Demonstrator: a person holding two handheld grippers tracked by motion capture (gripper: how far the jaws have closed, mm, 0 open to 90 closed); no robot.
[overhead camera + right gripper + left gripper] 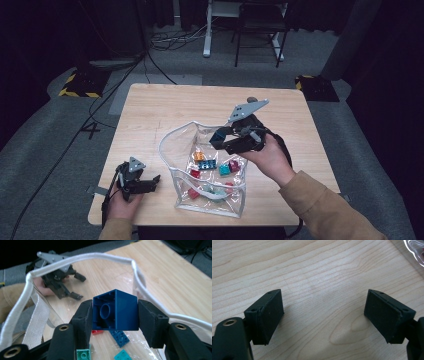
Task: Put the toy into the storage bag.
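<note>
Light wooden table [150,115], square-ish, on grey carpet, black stands and cables behind it. Clear plastic pouch [210,192] with white piping rim sits near the table's front middle, mouth open and facing up toward the far side; a white webbing strap [35,322] hangs at its side in the right gripper view. Inside the pouch on the clear plastic: loose toy building bricks [216,167], red, teal, orange, dark blue, scattered, not stacked. Right gripper [222,139] hangs over the open pouch mouth, tilted down, grey 3-cornered plate on top, hand in a tan sleeve behind it. Its 2 jaws are clamped on a dark blue brick [115,311], pads pressing both side faces, hollow underside with 1 round tube facing the camera; brick sits inside the white rim loop, above the other bricks, not touching them. Left gripper [150,182] rests low at the table's front left corner, just beside the pouch's left edge, apart from it. Its jaws stand wide apart, nothing between them, bare wood grain under the pads [270,317].
</note>
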